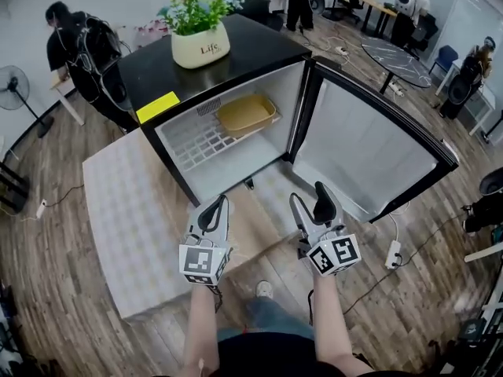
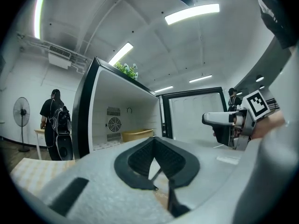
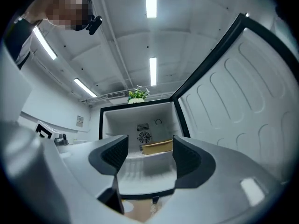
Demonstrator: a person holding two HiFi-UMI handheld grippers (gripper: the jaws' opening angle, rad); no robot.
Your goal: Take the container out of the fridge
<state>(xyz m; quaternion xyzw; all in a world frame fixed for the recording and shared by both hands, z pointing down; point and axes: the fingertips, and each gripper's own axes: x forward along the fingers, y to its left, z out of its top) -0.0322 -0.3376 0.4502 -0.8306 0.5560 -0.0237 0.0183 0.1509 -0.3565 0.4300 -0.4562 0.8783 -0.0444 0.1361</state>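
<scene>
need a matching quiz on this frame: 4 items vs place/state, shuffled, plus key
1. container
2. plant pot
3. left gripper
4. right gripper

A. jaws apart, nothing between them
B. on top of the fridge
C. jaws together, holding nothing
D. on the wire shelf inside the fridge

Pairs: 1-D, 2-B, 3-C, 4-A

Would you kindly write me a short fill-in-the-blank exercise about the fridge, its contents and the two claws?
The fridge door stands ____.
The tan container rests on the wire ____ inside the fridge.
The potted plant stands on ____ of the fridge.
The left claw is shut; the right claw is ____.
Missing words: open; shelf; top; open.
</scene>
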